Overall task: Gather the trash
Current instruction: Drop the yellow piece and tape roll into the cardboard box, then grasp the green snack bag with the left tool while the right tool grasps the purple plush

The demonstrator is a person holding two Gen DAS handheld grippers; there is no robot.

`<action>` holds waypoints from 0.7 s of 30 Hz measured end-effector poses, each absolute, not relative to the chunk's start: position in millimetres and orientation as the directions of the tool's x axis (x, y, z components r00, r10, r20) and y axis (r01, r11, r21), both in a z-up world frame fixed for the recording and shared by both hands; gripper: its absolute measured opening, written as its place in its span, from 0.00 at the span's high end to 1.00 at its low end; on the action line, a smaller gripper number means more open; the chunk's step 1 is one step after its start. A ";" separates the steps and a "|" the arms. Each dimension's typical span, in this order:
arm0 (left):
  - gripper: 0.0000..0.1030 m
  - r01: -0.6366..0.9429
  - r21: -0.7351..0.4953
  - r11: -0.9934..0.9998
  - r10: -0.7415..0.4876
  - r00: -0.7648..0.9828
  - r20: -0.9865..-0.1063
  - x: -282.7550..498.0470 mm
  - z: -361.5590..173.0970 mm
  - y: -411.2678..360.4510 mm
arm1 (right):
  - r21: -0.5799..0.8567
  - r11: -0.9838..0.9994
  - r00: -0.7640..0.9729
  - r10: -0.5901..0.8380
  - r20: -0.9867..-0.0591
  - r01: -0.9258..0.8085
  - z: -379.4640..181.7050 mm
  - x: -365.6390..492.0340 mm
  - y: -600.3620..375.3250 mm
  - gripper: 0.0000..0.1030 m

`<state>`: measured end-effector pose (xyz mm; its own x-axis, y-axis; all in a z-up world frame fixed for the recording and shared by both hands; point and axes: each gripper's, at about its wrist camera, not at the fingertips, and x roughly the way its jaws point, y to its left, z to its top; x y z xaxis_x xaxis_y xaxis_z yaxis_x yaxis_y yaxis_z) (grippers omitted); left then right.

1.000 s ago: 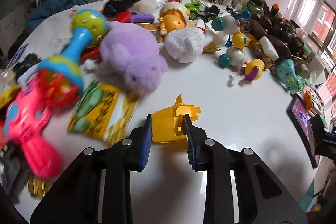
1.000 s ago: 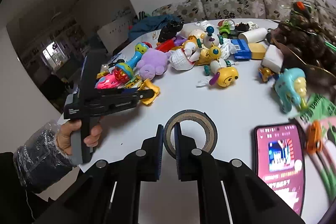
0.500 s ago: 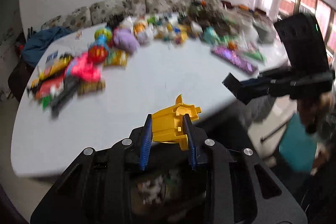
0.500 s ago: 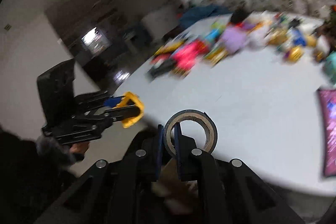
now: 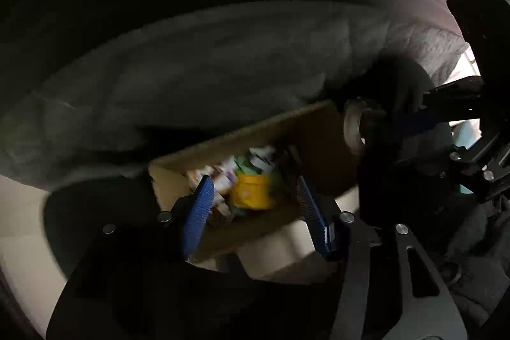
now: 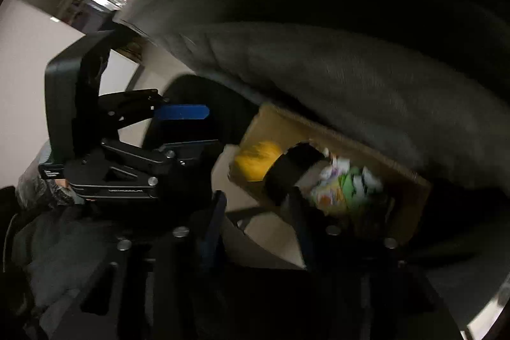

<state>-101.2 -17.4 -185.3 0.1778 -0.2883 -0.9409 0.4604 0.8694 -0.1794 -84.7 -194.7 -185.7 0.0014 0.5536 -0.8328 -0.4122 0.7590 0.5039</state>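
Both grippers have been carried from the tabletop to the cardboard box (image 5: 318,129) at centre frame, left gripper (image 5: 251,206) and right gripper (image 6: 258,212) jaws just opened wide, yellow piece (image 5: 251,191) and tape roll (image 6: 293,172) released into it; withdrawal and another pickup are judged next.

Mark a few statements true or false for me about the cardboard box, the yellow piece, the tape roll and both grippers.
1. The cardboard box has wrappers in it. True.
2. The left gripper is clamped on the yellow piece. False: its jaws have just been opening, and the piece sits in the box, clear of the pads.
3. The tape roll lies on a table. False: it is at the box's mouth, ahead of the right gripper, whose jaws have just been opening with nothing pinched.
4. Both grippers point down at the box. True.
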 end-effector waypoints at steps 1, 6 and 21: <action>0.47 0.455 -0.179 0.872 -0.285 0.174 -0.943 -101.3 -187.1 -17.3 | 0.509 0.754 0.002 0.560 -0.828 -0.415 -181.6 -86.8 -196.1 0.60; 0.31 0.473 -0.140 0.870 -0.274 0.226 -0.935 -104.7 -174.1 -17.6 | 0.481 0.752 0.051 0.560 -0.827 -0.450 -145.5 -89.5 -201.2 0.60; 0.19 0.422 -0.207 0.883 -0.424 0.525 -0.738 -84.6 -17.9 28.8 | 0.205 0.860 0.551 0.465 -0.693 -0.468 19.2 87.0 -207.5 0.44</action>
